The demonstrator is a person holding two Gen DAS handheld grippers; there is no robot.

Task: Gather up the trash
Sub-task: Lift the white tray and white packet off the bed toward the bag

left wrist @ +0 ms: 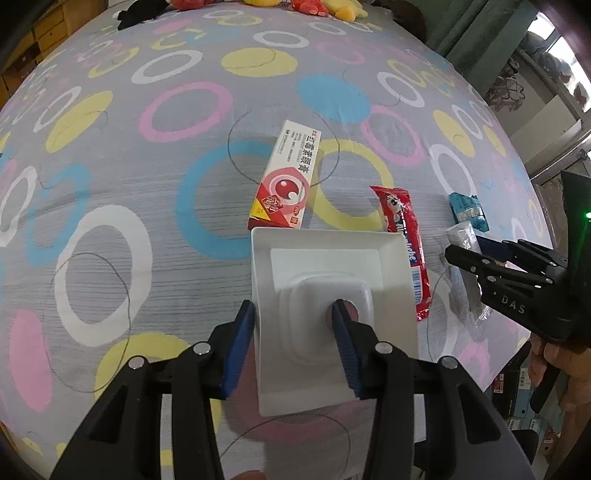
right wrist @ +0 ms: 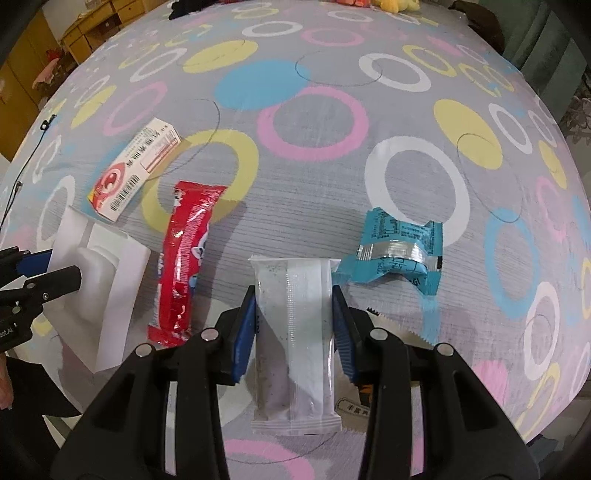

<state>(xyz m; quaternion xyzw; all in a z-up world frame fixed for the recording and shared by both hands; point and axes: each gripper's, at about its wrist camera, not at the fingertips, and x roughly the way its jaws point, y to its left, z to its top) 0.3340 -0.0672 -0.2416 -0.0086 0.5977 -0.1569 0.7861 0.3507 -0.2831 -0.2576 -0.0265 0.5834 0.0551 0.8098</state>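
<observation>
My left gripper (left wrist: 293, 308) is shut on a white square foam tray (left wrist: 325, 258), one blue pad outside its left rim and the other on its raised middle. From the right wrist view the tray (right wrist: 110, 280) looks tilted off the bedsheet, with the left gripper (right wrist: 61, 264) on it. My right gripper (right wrist: 293, 291) is shut on a clear-and-white speckled wrapper (right wrist: 295, 332), its pads pressing both long sides. The right gripper (left wrist: 463, 251) shows at the right of the left wrist view. On the sheet lie a red wrapper (right wrist: 184, 258), a crumpled blue wrapper (right wrist: 399, 251) and a red-and-white carton (right wrist: 133, 173).
The grey bedsheet (left wrist: 184, 277) with coloured rings covers the whole surface. Beyond the tray lie the carton (left wrist: 286, 177), red wrapper (left wrist: 406, 243) and blue wrapper (left wrist: 469, 212). A pale saw-edged wrapper (right wrist: 402, 328) lies under my right fingers. Plush toys (left wrist: 332, 7) line the far edge.
</observation>
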